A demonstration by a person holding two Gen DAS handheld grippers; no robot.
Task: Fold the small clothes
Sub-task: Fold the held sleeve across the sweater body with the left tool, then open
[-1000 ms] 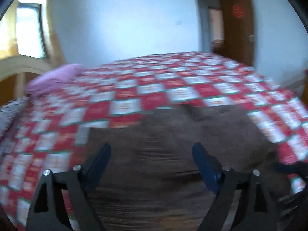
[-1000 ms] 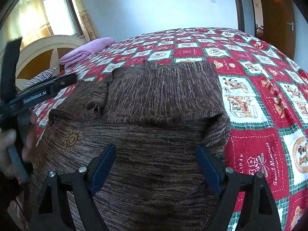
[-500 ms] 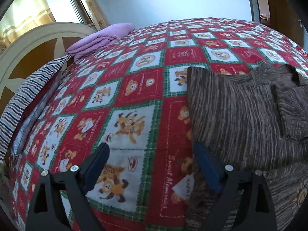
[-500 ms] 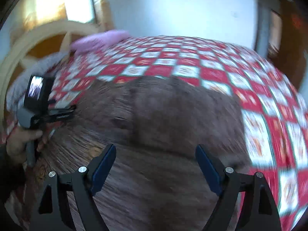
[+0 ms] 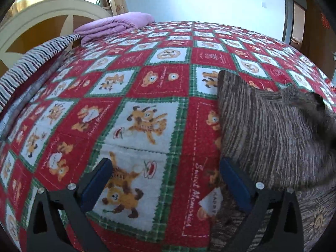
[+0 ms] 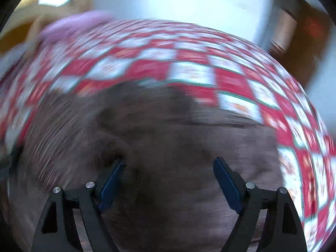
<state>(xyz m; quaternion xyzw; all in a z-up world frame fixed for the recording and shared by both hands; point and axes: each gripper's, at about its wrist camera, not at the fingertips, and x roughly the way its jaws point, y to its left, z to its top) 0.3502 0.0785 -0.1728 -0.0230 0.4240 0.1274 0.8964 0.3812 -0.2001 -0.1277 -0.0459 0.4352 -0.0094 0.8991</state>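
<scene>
Sweater, brown knit with fine light streaks, lies spread on the bed; in the left wrist view it fills the right side, its straight left edge running from far to near. A folded flap of the same knit sits on top at the far right, dark where it overlaps. A small sun-like motif shows on the fabric at the near right corner of that view.

Left gripper hangs over the quilt just left of the sweater's edge. Its jaws are opening, already spread wide; only quilt lies between them. The right fingertip is at the sweater's edge; contact cannot be judged. The left fingertip is over a bear panel, well clear of the knit.

Right gripper is over the middle of the sweater, jaws wide apart, nothing clamped. This view is heavily smeared; knit detail is lost, and whether the tips touch the fabric cannot be told.

Quilt: red, white and green squares with bear pictures, covering the whole bed. Folded purple cloth at the far left. Striped fabric along the left edge. Cream curved headboard behind it, a window above. White wall beyond; dark wooden door far right.
</scene>
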